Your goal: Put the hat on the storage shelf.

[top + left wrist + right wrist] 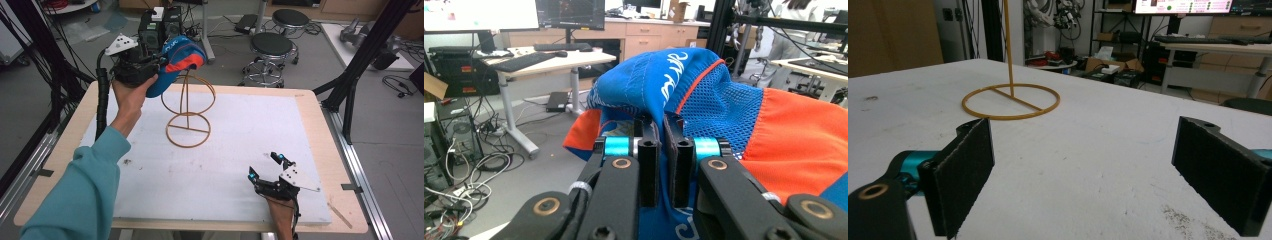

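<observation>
White tabletop (240, 150) below, left gripper (150, 62) pinches blue-and-orange mesh cap (181, 59) beside gold wire stand (187, 107), right gripper (267, 167) gaping idle; thin fabric fold could slip out.

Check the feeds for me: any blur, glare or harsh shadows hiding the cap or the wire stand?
High view: even light, soft focus, cap and wire stand readable. Left gripper view: cap fabric sharp, with the left gripper shut on it; bright monitor behind, no glare. Right gripper view: stand's base ring clear, near pads slightly soft.
</observation>
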